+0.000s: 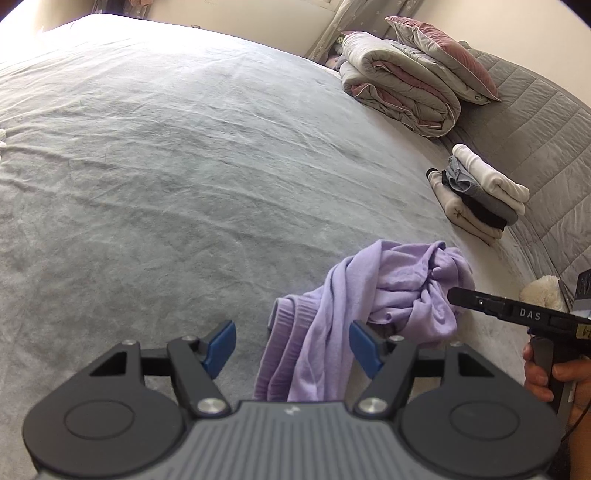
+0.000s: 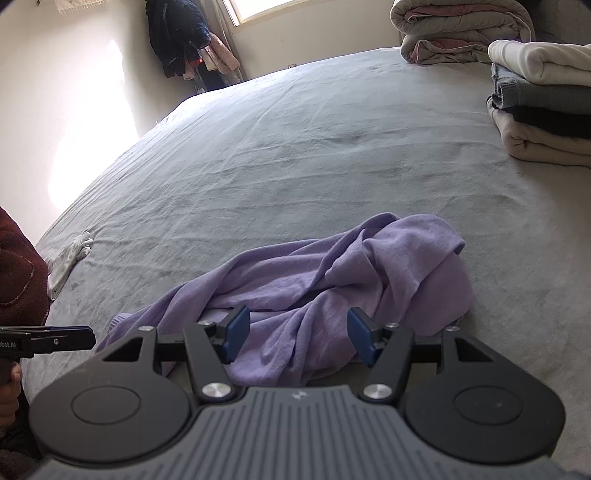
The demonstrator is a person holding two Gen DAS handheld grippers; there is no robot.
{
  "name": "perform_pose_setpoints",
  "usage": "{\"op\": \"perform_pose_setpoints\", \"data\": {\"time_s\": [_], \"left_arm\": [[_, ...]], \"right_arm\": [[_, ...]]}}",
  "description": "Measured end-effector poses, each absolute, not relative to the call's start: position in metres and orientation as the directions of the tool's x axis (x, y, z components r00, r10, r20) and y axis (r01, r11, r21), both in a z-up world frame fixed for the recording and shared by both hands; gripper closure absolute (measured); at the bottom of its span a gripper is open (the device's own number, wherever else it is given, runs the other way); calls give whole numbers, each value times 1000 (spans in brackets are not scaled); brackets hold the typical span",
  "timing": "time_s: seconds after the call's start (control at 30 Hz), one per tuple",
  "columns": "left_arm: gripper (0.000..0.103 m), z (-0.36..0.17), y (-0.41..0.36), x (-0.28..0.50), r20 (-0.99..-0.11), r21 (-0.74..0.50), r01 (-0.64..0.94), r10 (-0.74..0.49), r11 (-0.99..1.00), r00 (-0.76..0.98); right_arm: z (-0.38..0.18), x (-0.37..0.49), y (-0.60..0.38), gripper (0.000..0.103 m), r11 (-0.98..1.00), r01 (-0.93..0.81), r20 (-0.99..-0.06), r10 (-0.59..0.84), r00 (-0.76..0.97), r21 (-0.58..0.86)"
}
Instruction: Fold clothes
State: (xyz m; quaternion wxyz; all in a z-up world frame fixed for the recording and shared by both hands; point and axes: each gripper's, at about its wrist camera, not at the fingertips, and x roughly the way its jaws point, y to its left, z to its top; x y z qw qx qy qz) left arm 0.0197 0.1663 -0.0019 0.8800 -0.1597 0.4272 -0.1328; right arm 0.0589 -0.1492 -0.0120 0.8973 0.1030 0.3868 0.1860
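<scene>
Wide bare bedsheet (image 2: 295,147) ahead, crumpled lilac garment (image 2: 332,280) close in front, folded stack (image 2: 546,107) (far right) blocking

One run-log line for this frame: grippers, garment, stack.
left gripper: open | right gripper: open | purple garment: crumpled on bed, unheld | folded stack: beside it, apart

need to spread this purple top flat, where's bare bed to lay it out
The widest bare stretch of bed runs from the purple top toward the window wall. It is crowded on the right, with the folded stack and rolled duvet, and a small white item lies at the left edge.
</scene>
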Motion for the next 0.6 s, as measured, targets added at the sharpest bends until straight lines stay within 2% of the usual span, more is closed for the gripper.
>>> {"op": "perform_pose_setpoints", "data": {"time_s": [0.13,0.4,0.6], "left_arm": [[36,-4,162,32,-719,-444,33,-378,895,583],[37,-4,165,35,-734,-459,-42,-352,887,581],[39,-1,189,28,-755,-419,-159,-246,894,608]], "right_arm": [[-12,60,-148,40,908,-251,-659,416,627,335],[-11,57,-142,40,904,-273,-657,427,622,329],[-8,52,-136,40,895,-302,-658,445,607,328]]}}
